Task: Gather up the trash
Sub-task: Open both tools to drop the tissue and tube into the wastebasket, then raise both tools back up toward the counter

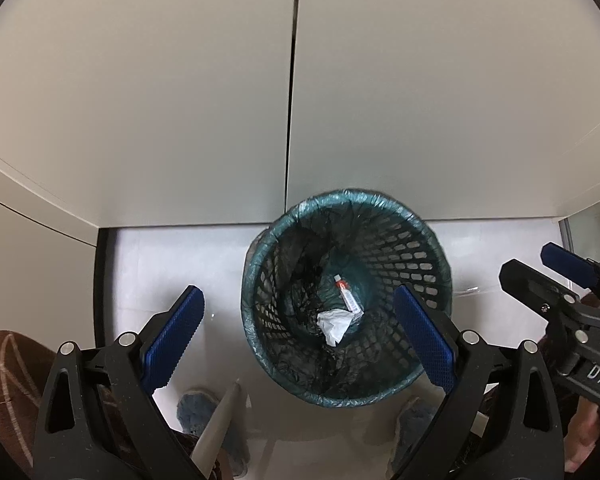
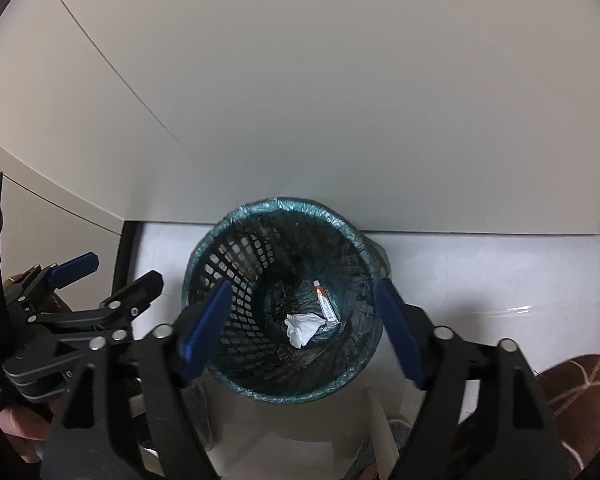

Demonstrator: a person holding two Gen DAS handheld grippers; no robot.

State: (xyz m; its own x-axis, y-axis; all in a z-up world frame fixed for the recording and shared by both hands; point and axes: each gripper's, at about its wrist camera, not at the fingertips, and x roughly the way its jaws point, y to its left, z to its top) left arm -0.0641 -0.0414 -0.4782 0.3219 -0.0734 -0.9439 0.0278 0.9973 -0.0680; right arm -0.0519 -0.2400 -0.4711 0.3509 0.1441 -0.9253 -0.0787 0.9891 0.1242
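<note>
Teal-lined black mesh plastic wastebasket (image 1: 346,296) below both empty, open tongs, left gripper (image 1: 300,336) and right gripper (image 2: 304,332); crumpled white tissue (image 2: 303,329) at twelve o'clock, seemingly nearer the right.

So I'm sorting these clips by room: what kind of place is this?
Probably a bathroom or home corner: a lined mesh wastebasket holding a small tube and crumpled tissue, a glossy white floor, and pale cabinet panels.

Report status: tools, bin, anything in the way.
Left tool open, empty. Right tool open, empty. Both above bin; tissue and small tube at its bottom. Nothing in the way.
</note>
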